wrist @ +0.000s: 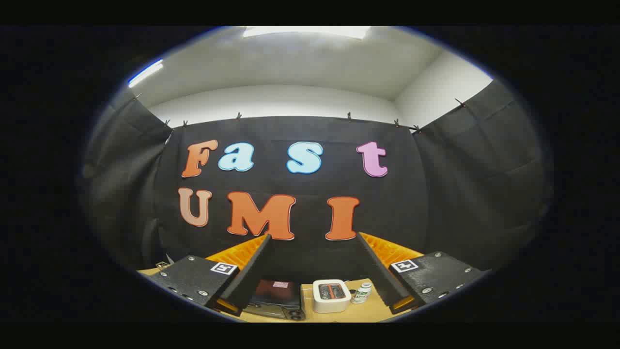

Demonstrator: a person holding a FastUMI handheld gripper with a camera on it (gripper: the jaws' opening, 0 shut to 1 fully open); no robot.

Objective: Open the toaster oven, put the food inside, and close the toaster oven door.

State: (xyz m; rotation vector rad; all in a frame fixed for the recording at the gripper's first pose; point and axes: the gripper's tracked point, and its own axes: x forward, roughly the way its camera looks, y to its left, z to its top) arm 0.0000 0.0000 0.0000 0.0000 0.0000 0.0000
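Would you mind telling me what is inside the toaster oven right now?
The toaster oven sits on the table between the open fingers, door shut. Its dark glass shows only a reddish reflection; the contents cannot be seen.

I see the table (334, 317) as pale wood, smooth and a little matt. The toaster oven (276, 299) looks like dark metal, with a glossy glass door that gives a red reflection. Beside it the small toaster (331, 295) seems smooth white plastic with a soft shine. The little bottle (361, 293) next to it looks like glossy plastic with a paper label. My gripper (312, 271) holds its fingers wide apart around nothing; the blocks (196, 278) behind them have a rough, grainy matt surface with shiny metal screws.
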